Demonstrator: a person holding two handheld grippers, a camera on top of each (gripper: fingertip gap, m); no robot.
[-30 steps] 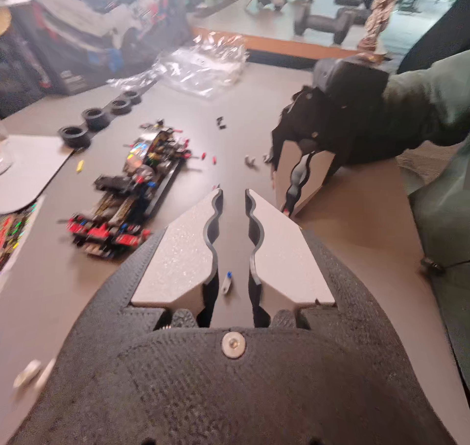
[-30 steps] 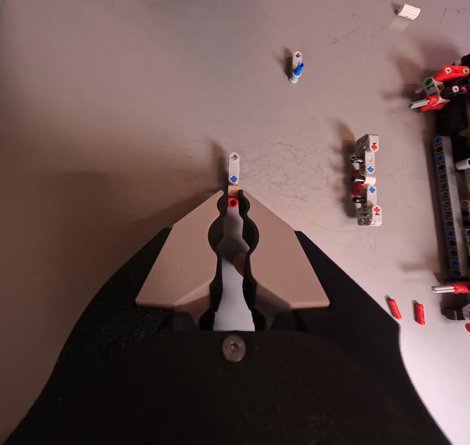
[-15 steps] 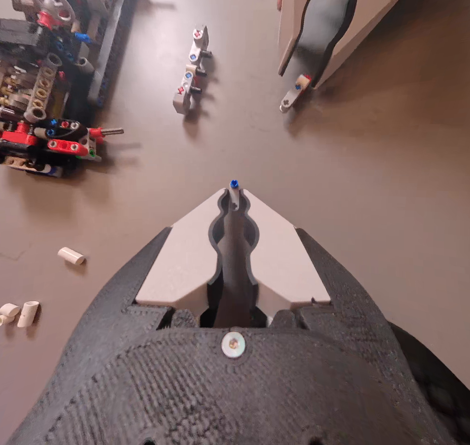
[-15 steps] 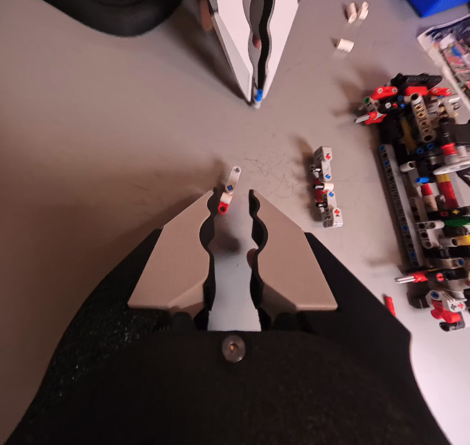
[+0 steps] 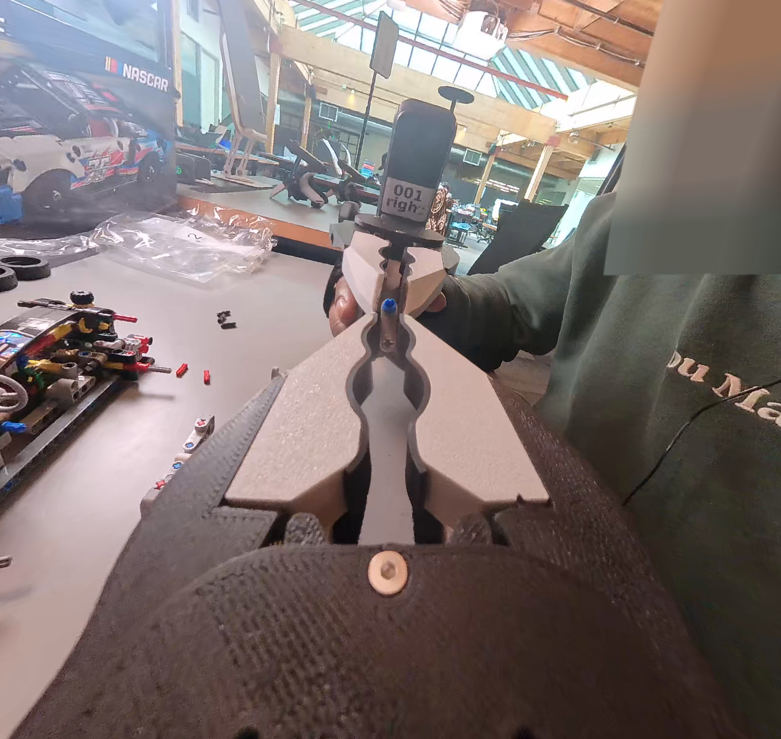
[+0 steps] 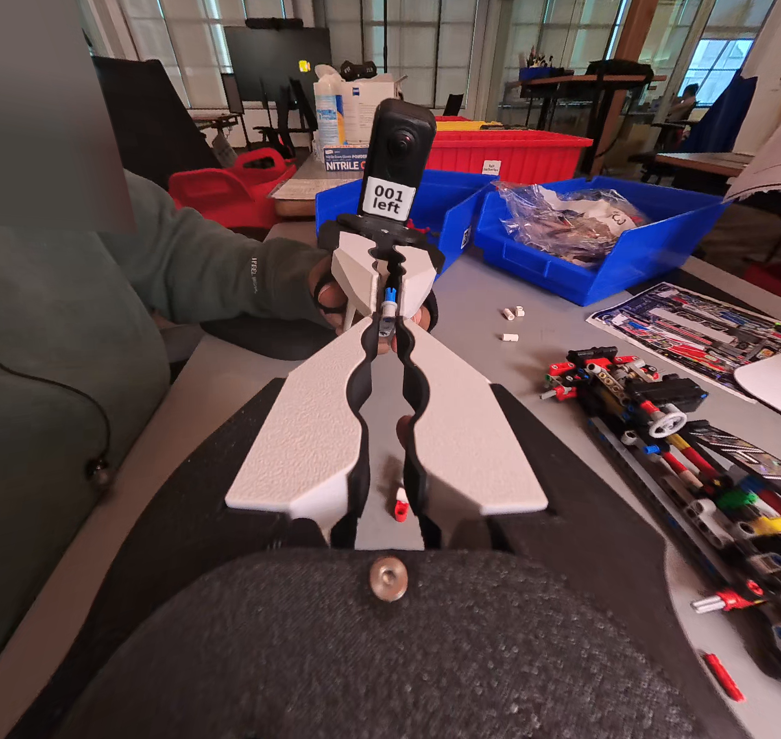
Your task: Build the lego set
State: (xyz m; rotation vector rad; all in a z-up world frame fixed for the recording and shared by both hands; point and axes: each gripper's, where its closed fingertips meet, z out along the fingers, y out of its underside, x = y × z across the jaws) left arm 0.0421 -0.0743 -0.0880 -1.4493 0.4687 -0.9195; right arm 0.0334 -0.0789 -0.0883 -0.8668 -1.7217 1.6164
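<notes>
My left gripper (image 5: 388, 321) is shut on a small grey beam with a blue pin (image 5: 387, 330) and holds it up above the table. My right gripper (image 6: 386, 323) faces it tip to tip, its jaws narrowed to the width of the same beam (image 6: 385, 325), so both grip it. In each view the other gripper shows head-on: the right one in the left wrist view (image 5: 393, 292), the left one in the right wrist view (image 6: 386, 304). The half-built car chassis (image 5: 76, 359) (image 6: 659, 423) lies on the table. A red-and-white piece (image 6: 399, 503) lies on the table under my right gripper.
A grey sub-assembly with red and blue crosses (image 5: 190, 444) and two red pins (image 5: 181, 370) lie by the chassis. Blue bins (image 6: 591, 245), the instruction booklet (image 6: 684, 330), small white pieces (image 6: 513, 313), plastic bags (image 5: 181, 245) and tyres (image 5: 23, 266) ring the table. A green sleeve (image 5: 528, 296) is close. Only a small space, under 4 cm, lies between the two pairs of fingers.
Both grippers rose from the table and turned to face each other. The right one let go of the red-and-white piece on the table, then closed on the beam that the left one picked up.
</notes>
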